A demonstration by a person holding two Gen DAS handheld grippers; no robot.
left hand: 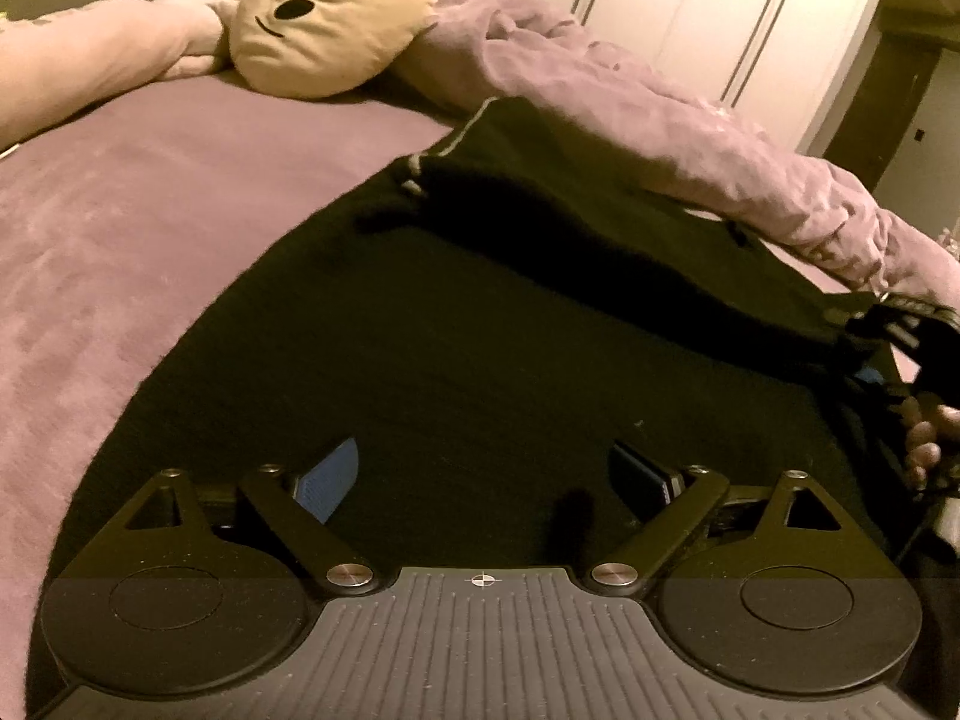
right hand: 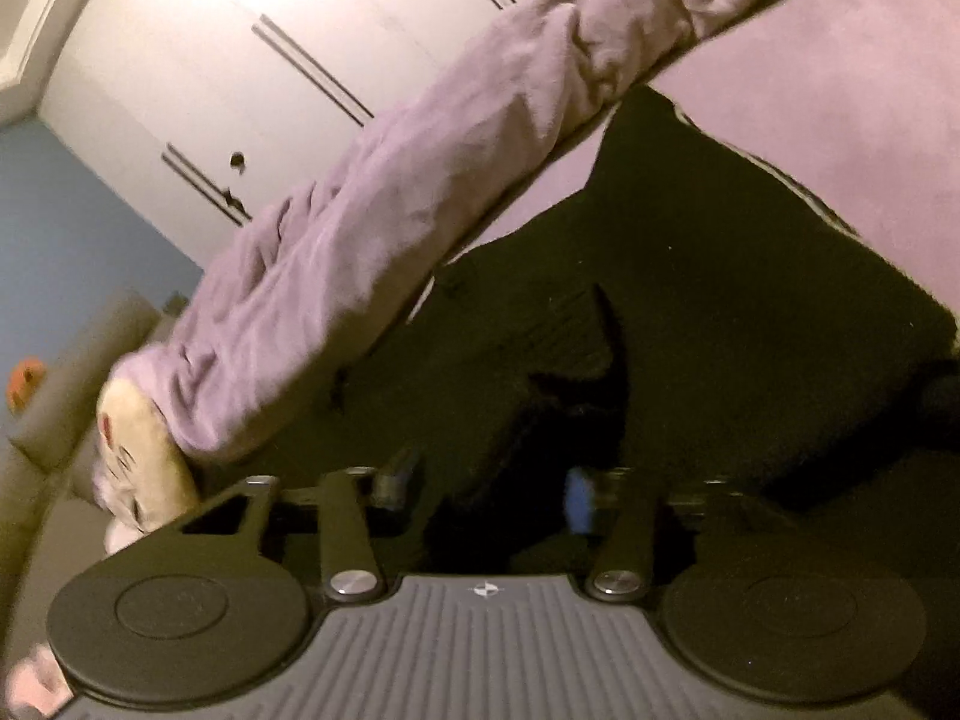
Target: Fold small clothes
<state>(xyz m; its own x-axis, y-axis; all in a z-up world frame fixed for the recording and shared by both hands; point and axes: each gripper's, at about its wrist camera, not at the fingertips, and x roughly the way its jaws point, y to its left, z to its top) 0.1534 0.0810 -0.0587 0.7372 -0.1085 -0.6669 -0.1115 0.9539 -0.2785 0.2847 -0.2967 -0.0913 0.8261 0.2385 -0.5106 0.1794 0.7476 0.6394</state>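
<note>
A black garment point(left hand: 480, 312) lies spread on the purple bed cover point(left hand: 150, 210). My left gripper point(left hand: 489, 468) is open, its blue-padded fingers point(left hand: 330, 480) wide apart just over the near part of the garment. My right gripper point(right hand: 489, 492) shows at the far right of the left wrist view point(left hand: 900, 348), held by a hand. In the right wrist view its fingers point(right hand: 579, 498) stand partly apart with a raised black fold of the garment point(right hand: 690, 300) between them; I cannot tell whether they pinch it.
A rumpled purple blanket point(left hand: 660, 120) lies along the far side of the garment. A beige face-shaped pillow point(left hand: 336, 18) and a pink plush toy point(left hand: 90, 60) sit at the head of the bed. White wardrobe doors point(left hand: 720, 18) stand behind.
</note>
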